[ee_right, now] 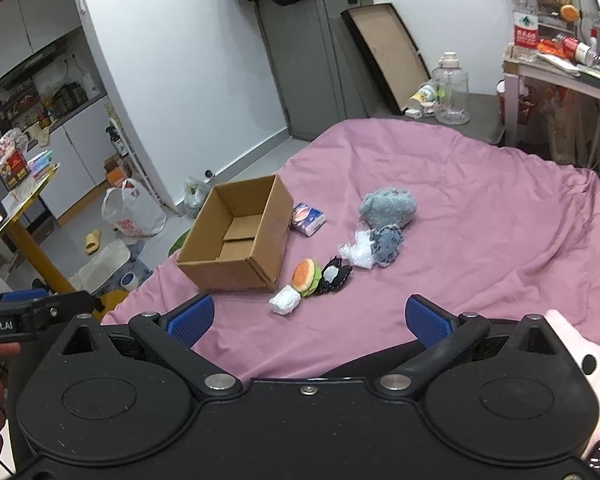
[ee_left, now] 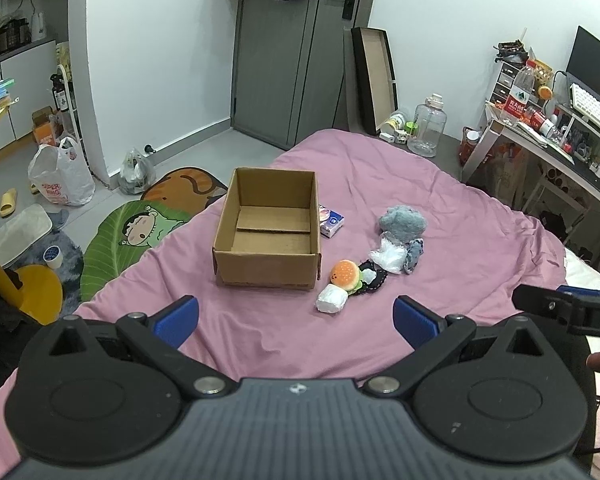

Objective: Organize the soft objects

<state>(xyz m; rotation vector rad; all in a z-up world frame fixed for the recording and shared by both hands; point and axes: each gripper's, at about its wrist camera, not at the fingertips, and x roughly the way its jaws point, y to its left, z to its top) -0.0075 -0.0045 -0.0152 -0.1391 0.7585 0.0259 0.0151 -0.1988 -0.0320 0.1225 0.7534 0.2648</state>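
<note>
My cardboard box [ee_left: 266, 236] sits open and empty at frame centre on the pink bed cover [ee_left: 440, 300], and the soft things lie in a loose line just right of it — hamburger plush [ee_left: 345, 274], white wad [ee_left: 331, 299], grey plush [ee_left: 402, 220] — I judge so they can go straight in. Both my left claw [ee_left: 296, 316] and right claw [ee_right: 310, 316] hang low at the bottom of their frames, spread wide, holding nothing, pointed at the pile.

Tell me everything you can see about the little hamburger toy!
The hamburger toy is a small plush: orange bun dotted with light specks, with green and yellow layers at its edge. It lies tipped on its side on the pink bedspread, just right of the cardboard box. A white wrapped bundle touches it in front, a black-and-white plush behind. Neither gripper touches it.
</note>
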